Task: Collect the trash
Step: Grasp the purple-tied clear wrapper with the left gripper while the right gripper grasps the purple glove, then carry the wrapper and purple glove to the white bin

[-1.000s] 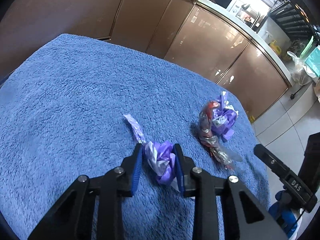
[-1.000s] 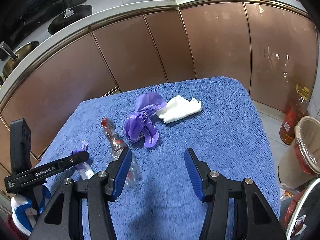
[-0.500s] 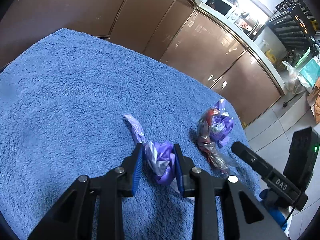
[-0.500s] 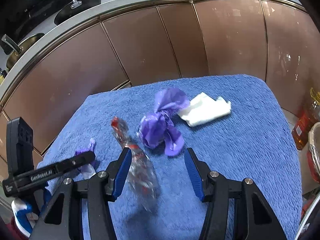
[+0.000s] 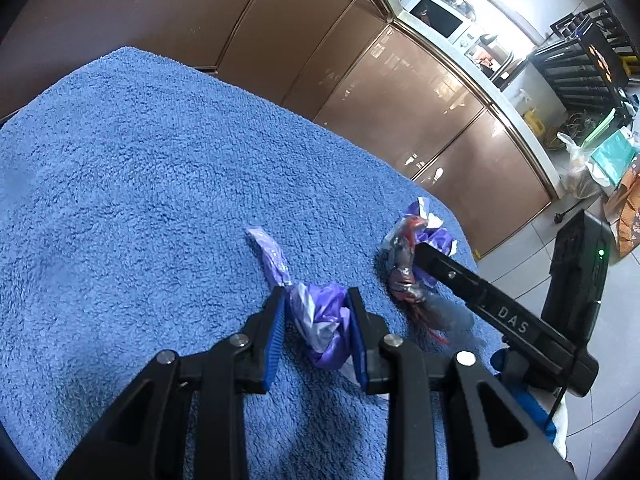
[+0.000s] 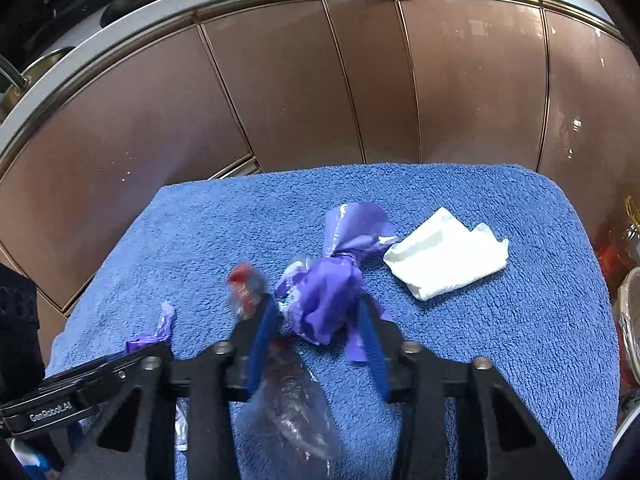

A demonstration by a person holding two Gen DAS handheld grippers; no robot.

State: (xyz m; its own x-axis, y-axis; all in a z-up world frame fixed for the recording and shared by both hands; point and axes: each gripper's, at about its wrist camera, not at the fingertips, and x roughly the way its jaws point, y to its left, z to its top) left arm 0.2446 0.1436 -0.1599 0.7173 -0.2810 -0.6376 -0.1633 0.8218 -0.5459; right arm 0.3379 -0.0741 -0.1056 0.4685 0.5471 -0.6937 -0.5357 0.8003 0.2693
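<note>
The right gripper (image 6: pixel 320 340) has advanced, jaws closing around a crumpled purple plastic wrapper (image 6: pixel 326 300), while the left gripper (image 5: pixel 316 328) stays clamped on a smaller purple wrapper (image 5: pixel 320 320).

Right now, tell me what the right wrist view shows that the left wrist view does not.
Only the right wrist view: a white folded tissue on the blue towel.
Only the left wrist view: a microwave on the counter.
Both: the left hand-held gripper shut on a small purple wrapper, and the right hand-held gripper closing around the bigger purple wrapper, beside a clear red-printed wrapper.
</note>
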